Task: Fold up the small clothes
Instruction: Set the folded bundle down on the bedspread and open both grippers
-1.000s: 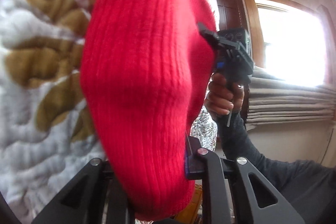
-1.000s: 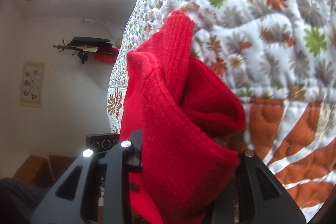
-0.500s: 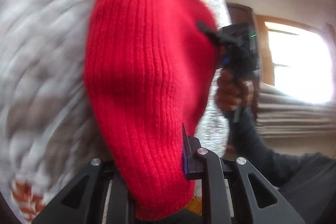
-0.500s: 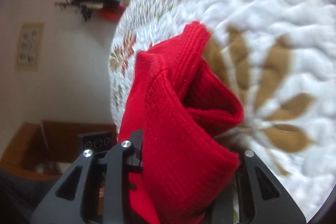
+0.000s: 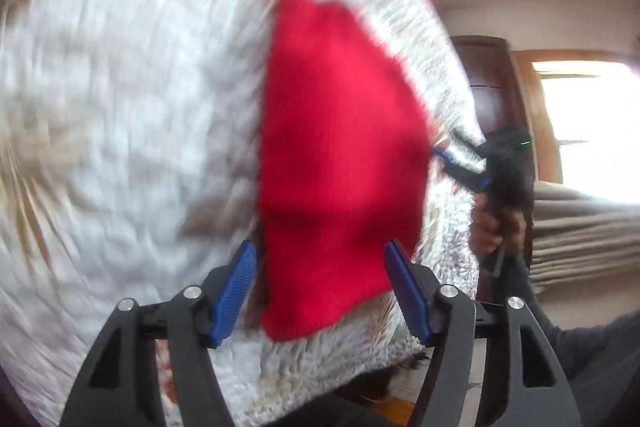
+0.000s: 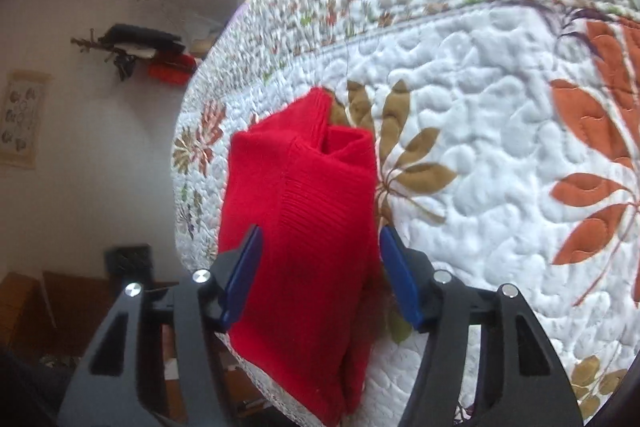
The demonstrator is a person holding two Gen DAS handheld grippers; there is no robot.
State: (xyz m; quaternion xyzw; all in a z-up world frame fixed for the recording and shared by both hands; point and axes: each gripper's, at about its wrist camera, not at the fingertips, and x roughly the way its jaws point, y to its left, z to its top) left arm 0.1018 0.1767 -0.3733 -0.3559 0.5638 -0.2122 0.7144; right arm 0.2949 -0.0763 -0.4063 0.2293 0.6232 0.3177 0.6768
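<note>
The red knit garment point(image 6: 300, 227) lies folded on the quilt point(image 6: 480, 167), near its edge. The left gripper point(image 5: 320, 287) and the right gripper point(image 6: 320, 271) both stand released, blue pads spread either side of the cloth.

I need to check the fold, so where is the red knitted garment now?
The red knitted garment lies folded on the quilted bedspread, between the open fingers of the right gripper and beside a brown leaf motif.
</note>
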